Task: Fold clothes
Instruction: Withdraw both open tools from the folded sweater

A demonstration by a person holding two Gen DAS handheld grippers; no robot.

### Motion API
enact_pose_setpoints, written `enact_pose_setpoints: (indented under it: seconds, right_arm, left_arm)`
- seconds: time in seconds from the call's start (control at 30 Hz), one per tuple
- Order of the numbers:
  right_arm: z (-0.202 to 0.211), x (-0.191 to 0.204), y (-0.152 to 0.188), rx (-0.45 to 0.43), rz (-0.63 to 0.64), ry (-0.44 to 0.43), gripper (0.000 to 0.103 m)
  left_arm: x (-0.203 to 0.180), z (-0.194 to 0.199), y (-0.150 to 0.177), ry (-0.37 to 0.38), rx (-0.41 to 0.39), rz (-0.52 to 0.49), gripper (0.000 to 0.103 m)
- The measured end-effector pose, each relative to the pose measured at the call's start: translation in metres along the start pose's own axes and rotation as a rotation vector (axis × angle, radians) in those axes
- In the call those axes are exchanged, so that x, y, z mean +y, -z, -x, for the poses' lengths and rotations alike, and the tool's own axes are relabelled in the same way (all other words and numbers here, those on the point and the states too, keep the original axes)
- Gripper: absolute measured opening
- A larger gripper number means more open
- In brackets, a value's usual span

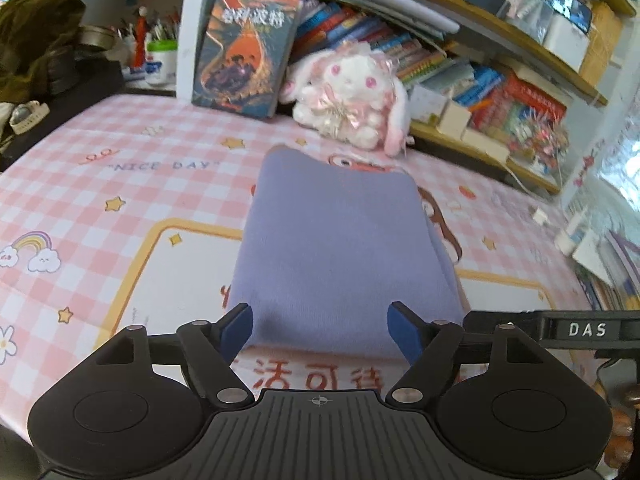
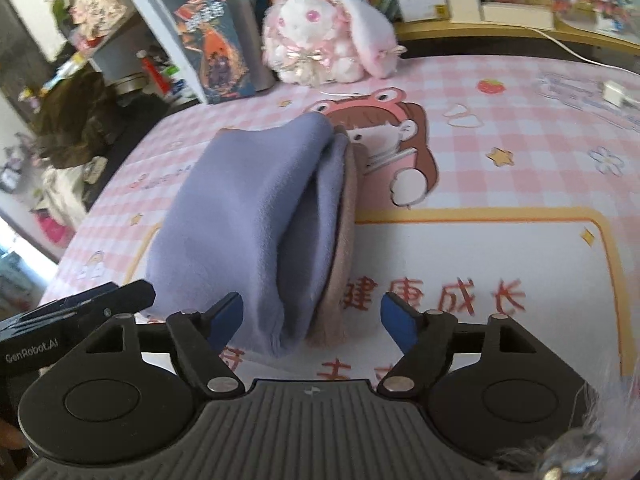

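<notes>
A lavender garment [image 1: 336,248] lies folded into a neat rectangle on the pink checked table mat [image 1: 120,184]. In the right wrist view the same garment [image 2: 248,224] shows stacked layers, with a beige-pink lining [image 2: 344,256] along its right edge. My left gripper [image 1: 320,330] is open, its blue pads at the garment's near edge and holding nothing. My right gripper [image 2: 312,320] is open too, its jaws either side of the garment's near right corner, empty. The other gripper's body [image 2: 80,308] shows at the left of the right wrist view.
A white and pink plush rabbit [image 1: 352,96] and a standing book [image 1: 244,52] sit at the back of the table. Bookshelves [image 1: 500,80] rise behind. Dark clothing [image 1: 40,48] is piled at the far left. A white charger and cable [image 2: 612,92] lie at the right.
</notes>
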State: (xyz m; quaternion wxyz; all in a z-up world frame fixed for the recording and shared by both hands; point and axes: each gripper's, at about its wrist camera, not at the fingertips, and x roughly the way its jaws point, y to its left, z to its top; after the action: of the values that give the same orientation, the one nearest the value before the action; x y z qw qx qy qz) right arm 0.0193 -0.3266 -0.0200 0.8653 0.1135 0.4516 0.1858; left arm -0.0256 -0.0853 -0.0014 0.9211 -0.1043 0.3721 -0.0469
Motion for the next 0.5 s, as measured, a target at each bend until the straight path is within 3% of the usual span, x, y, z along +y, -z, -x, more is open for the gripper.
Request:
enact_pose_setpoints:
  seconds: [0.17,0.5]
  right_arm:
    - [0.006,0.016,0.017,-0.003,-0.047,0.091,0.084]
    - [0.012,0.051,0.049,-0.026,-0.149,0.192,0.084]
  left_arm:
    - [0.011,0.001,0.003,0.061,0.042,-0.038,0.077]
    - [0.043,0.007,0.006,0.155,0.087,-0.109,0.083]
